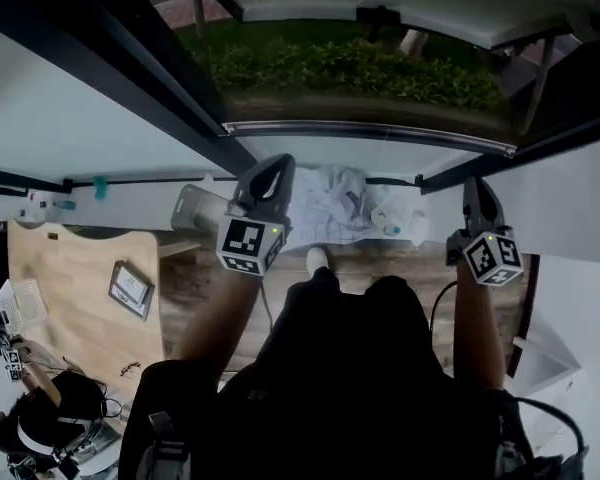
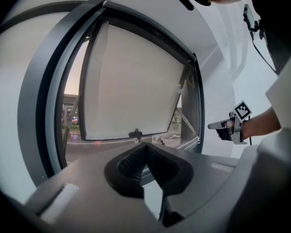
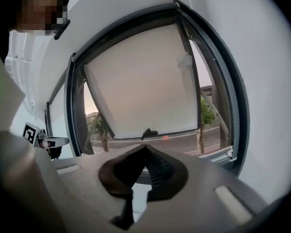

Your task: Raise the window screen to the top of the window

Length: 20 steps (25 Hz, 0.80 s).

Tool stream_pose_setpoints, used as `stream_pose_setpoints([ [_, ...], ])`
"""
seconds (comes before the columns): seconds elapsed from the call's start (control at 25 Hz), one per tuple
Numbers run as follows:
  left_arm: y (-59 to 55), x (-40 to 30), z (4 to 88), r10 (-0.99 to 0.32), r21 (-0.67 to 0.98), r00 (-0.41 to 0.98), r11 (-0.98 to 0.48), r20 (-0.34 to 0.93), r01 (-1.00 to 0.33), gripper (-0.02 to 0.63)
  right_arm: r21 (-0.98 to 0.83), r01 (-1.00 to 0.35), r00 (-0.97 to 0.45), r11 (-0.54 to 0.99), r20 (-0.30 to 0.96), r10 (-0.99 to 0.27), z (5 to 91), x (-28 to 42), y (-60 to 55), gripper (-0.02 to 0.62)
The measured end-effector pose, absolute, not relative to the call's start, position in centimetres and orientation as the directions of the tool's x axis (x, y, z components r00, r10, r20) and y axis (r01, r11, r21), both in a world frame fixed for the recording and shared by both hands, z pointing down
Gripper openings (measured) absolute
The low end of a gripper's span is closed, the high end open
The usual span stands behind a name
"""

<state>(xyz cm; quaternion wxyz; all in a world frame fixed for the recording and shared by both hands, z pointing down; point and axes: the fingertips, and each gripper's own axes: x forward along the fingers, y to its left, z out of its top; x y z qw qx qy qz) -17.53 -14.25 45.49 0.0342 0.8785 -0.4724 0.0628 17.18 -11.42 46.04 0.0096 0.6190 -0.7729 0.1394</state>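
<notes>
**Left gripper** [image 2: 145, 148]: fingers pressed together with nothing between them. It points roughly level at the window, short of it, and touches nothing.

**Right gripper** [image 3: 145, 149]: fingers likewise together and empty. It is held off toward the frame's right edge, well apart from the left one.

**Pull tab** [image 2: 135, 133]: a small dark piece at the middle of the screen's bottom bar, beyond both sets of fingertips.

**Window screen** [image 2: 136, 81]: a pale sheet reaching from the frame's top edge down to near its bottom edge. A strip of street and trees shows beneath the bar. By my reading the lift has not yet begun.

**Window frame** [image 2: 43, 106]: dark, with the screen's sides running along its left and right edges.

**Hazards, as judged from here:**
- Closed fingers cannot grip the tab or bar. A push from below with the tips could slip off the narrow bar.
- One gripper lifting ahead of the other would likely cock the bar and jam it against a side edge.
- Tips driven forward rather than up could dent or poke the sheet.
- If the screen is spring-loaded, which I cannot tell, letting go early could send it snapping up or dropping back.
</notes>
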Motion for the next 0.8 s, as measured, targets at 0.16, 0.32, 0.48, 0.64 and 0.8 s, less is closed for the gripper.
stream_pose_setpoints([
  [0.16,-17.4,-16.8,47.2,-0.791,-0.041,0.587,-0.601,0.174,-0.798,0.006,-0.147,-0.974,-0.201,0.174,0.196,-0.960,45.6,16.8,-13.1,-0.002],
  [0.32,-18.6,-15.4,47.8,-0.771,-0.005,0.614,-0.624,0.171,-0.782,0.006,-0.117,-0.976,-0.205,0.182,0.224,-0.953,46.5,16.5,-13.6,-0.002],
  [0.48,-19.2,-14.6,48.6,-0.776,0.000,0.606,-0.616,0.175,-0.788,0.006,-0.128,-0.973,-0.218,0.192,0.235,-0.947,48.1,16.3,-14.7,-0.002],
  [0.64,-20.4,-12.9,48.9,-0.782,-0.079,0.597,-0.616,0.181,-0.783,0.006,-0.115,-0.968,-0.244,0.221,0.242,-0.939,48.6,17.0,-16.1,-0.002],
  [0.8,-21.1,-11.6,49.5,-0.792,-0.107,0.576,-0.602,0.201,-0.791,0.006,-0.112,-0.960,-0.278,0.257,0.265,-0.923,50.0,17.6,-17.0,-0.002],
])
